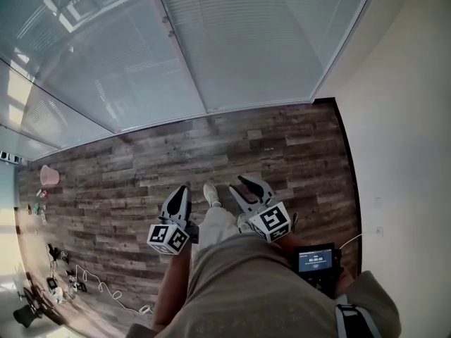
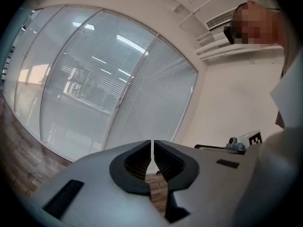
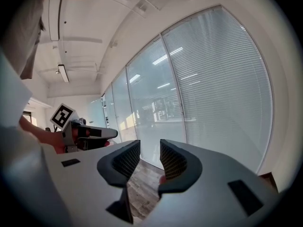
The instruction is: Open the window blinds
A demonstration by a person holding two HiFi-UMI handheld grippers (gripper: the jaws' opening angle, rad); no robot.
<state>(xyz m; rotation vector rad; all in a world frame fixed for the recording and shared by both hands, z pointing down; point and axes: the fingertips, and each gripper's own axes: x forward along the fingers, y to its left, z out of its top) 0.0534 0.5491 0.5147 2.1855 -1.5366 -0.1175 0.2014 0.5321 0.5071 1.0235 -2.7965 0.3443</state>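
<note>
Well, the blinds hang with slats closed, ahead of my right gripper and higher than it, well apart from both tools. Its jaws stand apart with nothing between them. My left gripper is almost clenched, also empty. I should first find their control, which I cannot make out from here, then approach slowly with the released one.

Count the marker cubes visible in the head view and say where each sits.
2. One marker cube sits on the left gripper, left of the white shoe; the other on the right gripper, right of the shoe. None appears hidden.
</note>
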